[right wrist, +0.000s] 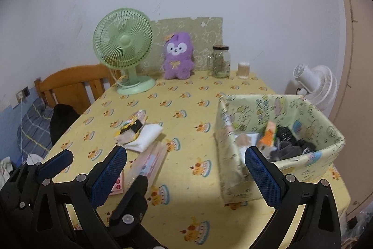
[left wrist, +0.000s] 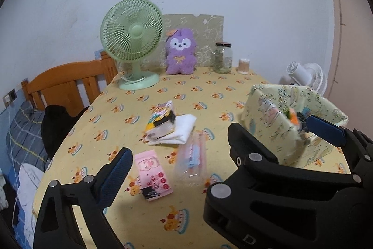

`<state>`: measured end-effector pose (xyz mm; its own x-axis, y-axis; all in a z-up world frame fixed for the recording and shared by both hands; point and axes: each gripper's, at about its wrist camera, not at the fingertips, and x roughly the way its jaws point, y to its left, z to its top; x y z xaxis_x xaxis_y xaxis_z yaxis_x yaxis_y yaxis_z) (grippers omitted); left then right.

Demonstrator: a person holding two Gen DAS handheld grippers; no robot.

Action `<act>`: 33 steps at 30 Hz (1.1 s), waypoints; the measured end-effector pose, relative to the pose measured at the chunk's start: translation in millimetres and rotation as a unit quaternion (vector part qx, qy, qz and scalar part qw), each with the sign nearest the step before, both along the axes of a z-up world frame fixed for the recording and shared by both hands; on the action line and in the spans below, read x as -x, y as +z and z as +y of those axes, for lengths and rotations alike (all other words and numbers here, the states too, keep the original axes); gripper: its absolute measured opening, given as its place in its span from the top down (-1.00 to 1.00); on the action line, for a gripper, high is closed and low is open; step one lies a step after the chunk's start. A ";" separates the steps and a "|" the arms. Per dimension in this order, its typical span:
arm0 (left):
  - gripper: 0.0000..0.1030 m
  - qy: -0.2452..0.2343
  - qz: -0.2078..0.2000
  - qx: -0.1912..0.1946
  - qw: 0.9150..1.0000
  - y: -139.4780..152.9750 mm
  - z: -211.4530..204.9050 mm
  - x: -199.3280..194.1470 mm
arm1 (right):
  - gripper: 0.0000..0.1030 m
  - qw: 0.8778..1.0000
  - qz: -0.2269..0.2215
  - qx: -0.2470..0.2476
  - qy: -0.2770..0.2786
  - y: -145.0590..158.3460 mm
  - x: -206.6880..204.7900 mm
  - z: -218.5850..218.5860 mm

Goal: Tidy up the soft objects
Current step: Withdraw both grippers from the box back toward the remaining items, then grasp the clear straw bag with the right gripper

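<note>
While the left gripper [left wrist: 219, 144] hangs spread and empty, centre it over the clear plastic sleeve [left wrist: 191, 159] mid-table. Right view: right gripper [right wrist: 186, 167] released too; drop items into the patterned fabric bin [right wrist: 235, 169] just beside.

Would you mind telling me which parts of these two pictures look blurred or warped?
Left wrist view: the clear packet is smeared, the fabric box soft. Right wrist view: the packet is streaked, and the orange item in the box blurred. Both bend at the edges.
</note>
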<state>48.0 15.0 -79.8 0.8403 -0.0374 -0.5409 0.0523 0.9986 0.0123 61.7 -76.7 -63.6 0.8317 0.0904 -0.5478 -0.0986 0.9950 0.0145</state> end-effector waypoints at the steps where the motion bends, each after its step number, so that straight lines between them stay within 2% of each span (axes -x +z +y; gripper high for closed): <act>1: -0.88 0.004 0.003 -0.002 1.000 -3.3 2.6 -0.7 | -0.98 1.000 0.003 0.000 0.001 -2.9 -1.4 2.0; 4: -0.83 0.013 0.012 -0.003 1.000 -11.2 9.1 -4.8 | -0.94 1.000 0.011 0.002 0.005 -11.3 -4.4 8.3; 8: -0.64 0.025 0.027 -0.001 0.999 -21.0 19.3 -10.2 | -0.86 1.000 0.025 0.003 0.011 -21.1 -9.4 15.5; 11: -0.54 0.026 0.037 0.002 0.999 -27.1 24.7 -14.2 | -0.80 1.000 0.018 0.006 0.006 -24.3 -9.3 18.3; 17: -0.50 0.033 0.047 0.002 0.998 -36.0 32.5 -18.8 | -0.78 1.000 0.031 0.002 0.007 -34.8 -16.1 25.0; 27: -0.50 0.058 0.072 -0.005 0.996 -54.5 44.6 -28.6 | -0.77 0.997 0.076 -0.003 0.030 -59.8 -33.8 38.3; 33: -0.50 0.077 0.077 -0.018 0.994 -60.6 51.6 -38.4 | -0.69 0.995 0.088 -0.001 0.037 -70.3 -48.0 46.6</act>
<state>86.4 66.6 -140.5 0.7418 0.1077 -0.6619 -0.0974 0.9939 0.0527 109.7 -30.1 -133.9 0.7135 0.1483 -0.6848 -0.1666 0.9852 0.0398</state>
